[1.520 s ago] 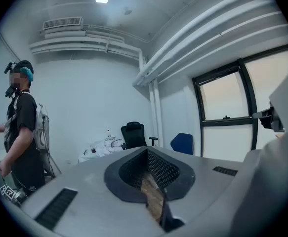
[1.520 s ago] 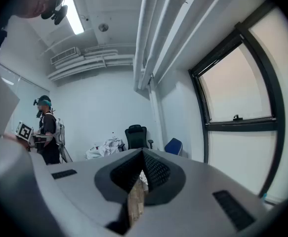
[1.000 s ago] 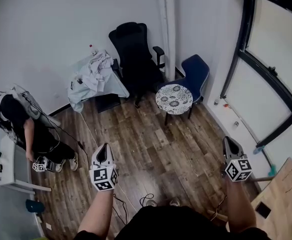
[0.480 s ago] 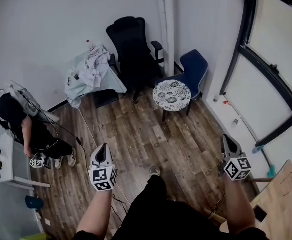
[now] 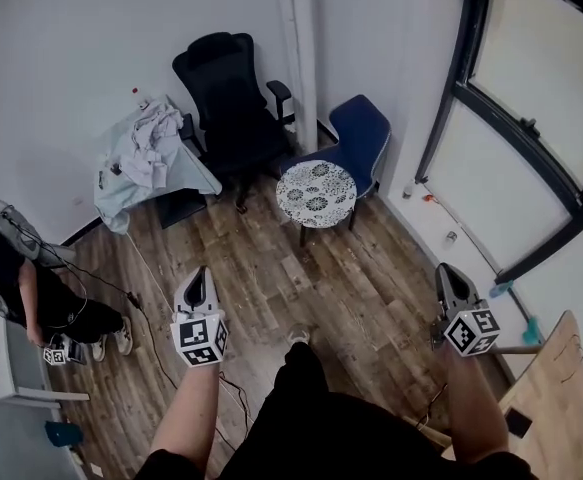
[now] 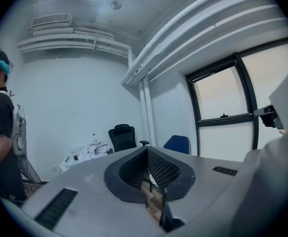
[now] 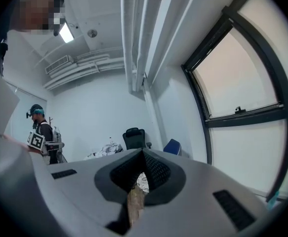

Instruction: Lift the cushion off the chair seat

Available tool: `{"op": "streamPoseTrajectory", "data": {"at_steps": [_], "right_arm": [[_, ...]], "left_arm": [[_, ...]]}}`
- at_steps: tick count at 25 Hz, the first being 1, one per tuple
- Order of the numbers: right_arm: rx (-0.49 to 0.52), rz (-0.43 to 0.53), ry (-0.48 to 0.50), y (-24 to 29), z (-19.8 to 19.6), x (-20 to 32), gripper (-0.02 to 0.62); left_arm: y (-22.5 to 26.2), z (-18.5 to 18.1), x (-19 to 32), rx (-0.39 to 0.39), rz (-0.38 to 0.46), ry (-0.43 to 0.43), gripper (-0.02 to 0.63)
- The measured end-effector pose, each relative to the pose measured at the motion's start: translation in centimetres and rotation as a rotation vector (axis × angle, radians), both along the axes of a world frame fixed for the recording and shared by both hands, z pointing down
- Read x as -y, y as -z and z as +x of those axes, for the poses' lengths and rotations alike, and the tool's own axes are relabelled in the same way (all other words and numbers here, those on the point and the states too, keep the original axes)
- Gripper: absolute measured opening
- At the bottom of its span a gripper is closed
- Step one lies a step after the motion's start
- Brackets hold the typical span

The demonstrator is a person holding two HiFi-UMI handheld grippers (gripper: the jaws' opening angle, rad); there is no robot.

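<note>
A round white cushion (image 5: 316,194) with a dark flower pattern lies on the seat of a blue chair (image 5: 359,133) by the far wall. Both grippers are held well short of it, over the wooden floor. In the head view my left gripper (image 5: 196,288) is at the lower left and my right gripper (image 5: 452,286) at the lower right; both are shut and hold nothing. In the left gripper view the left gripper (image 6: 147,152) points toward the chair (image 6: 177,143). Below the right gripper (image 7: 143,154), a sliver of the cushion (image 7: 143,180) shows between the jaws.
A black office chair (image 5: 226,93) stands left of the blue one. Beside it is a small table (image 5: 196,173) draped in cloth with clothes on top. A person (image 5: 31,288) stands at the left wall. Cables (image 5: 151,308) cross the floor. A wooden board (image 5: 561,388) leans at the lower right under the window (image 5: 531,118).
Both grippers have moved forward toward the chairs, the left one more. My leg has stepped into view between them. The cushion still lies on the seat.
</note>
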State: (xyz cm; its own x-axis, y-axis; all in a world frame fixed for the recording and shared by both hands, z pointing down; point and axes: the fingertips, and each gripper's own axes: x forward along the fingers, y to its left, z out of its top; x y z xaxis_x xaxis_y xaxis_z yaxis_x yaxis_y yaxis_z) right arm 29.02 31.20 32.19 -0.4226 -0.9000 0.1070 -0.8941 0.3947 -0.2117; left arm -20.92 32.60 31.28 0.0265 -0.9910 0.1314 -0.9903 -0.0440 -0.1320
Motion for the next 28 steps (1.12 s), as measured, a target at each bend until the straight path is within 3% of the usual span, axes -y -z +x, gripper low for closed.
{"op": "streamPoseTrajectory", "data": {"at_steps": [7, 12, 15, 21, 28], "right_arm": [[-0.028, -0.021, -0.026, -0.6, -1.6, 6.5, 0.012], [0.061, -0.046, -0.064, -0.5, -3.9, 12.5, 0.012], [0.061, -0.044, -0.074, -0.1, -5.8, 16.3, 0.012], [0.054, -0.088, -0.107, -0.8, -8.9, 23.1, 0.012], [-0.008, -0.088, -0.132, -0.2, -11.1, 28.3, 0.012]], "left_arm": [[-0.5, 0.1, 8.2, 0.077, 0.011, -0.079, 0.005], [-1.3, -1.1, 14.9, 0.061, -0.027, -0.130, 0.005], [-1.4, -2.1, 19.2, 0.059, -0.041, -0.157, 0.004], [-1.3, -3.6, 27.5, 0.149, -0.034, -0.252, 0.005], [-2.7, -4.6, 35.3, 0.061, -0.048, -0.275, 0.005]]}}
